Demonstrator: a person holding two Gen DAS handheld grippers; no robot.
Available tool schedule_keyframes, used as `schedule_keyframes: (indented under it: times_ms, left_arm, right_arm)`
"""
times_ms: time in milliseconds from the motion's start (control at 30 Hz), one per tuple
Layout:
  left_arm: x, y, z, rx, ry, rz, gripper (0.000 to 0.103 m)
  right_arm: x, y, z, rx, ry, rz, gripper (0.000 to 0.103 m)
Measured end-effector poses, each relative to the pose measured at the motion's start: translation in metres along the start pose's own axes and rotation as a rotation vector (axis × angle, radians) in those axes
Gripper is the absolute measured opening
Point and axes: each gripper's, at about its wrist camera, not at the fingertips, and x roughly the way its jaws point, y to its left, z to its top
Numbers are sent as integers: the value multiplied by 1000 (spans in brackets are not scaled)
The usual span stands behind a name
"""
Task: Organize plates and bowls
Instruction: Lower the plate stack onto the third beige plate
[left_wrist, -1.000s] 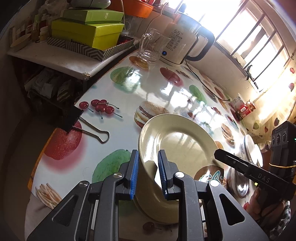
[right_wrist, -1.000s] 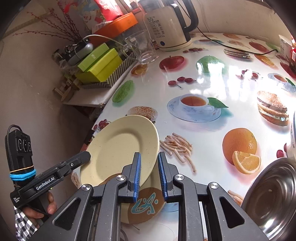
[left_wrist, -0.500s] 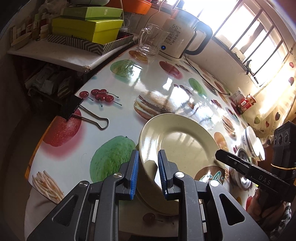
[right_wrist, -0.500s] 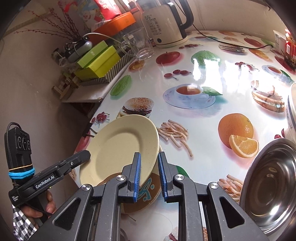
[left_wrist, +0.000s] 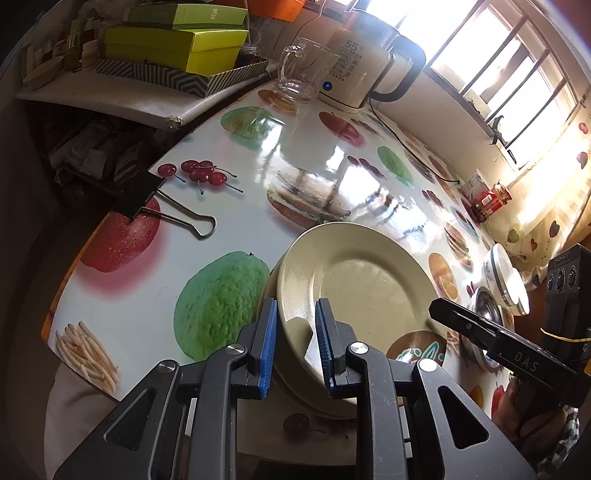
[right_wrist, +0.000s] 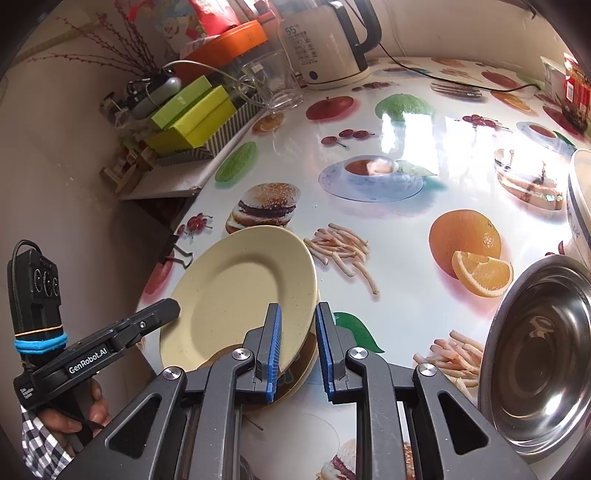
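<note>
Both the left hand-held gripper (left_wrist: 293, 341) and right hand-held gripper (right_wrist: 297, 349) pinch the cream plate's (left_wrist: 354, 291) rim, nearly closed; only the right view shows the steel bowl (right_wrist: 535, 354) at 3 o'clock.

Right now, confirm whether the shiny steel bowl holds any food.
No. The shiny steel bowl shows only a bare reflective inside.

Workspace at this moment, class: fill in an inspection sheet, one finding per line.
Surface: glossy food-print table.
Job's things: cream plate tilted over a patterned plate; steel bowl and white bowl to the right.
Clutter: binder clip, glass mug, kettle, green boxes.
Grippers: left tongs and right tongs each grip the cream plate's rim.
Cables: kettle cord.
Surroundings: barred window.
</note>
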Motion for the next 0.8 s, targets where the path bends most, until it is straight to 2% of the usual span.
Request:
schedule_keyframes:
  times_ms: [800]
  left_arm:
    - [5, 3, -5, -6, 15, 7, 22]
  right_arm:
    - [6, -3, -8, 13, 13, 0, 19]
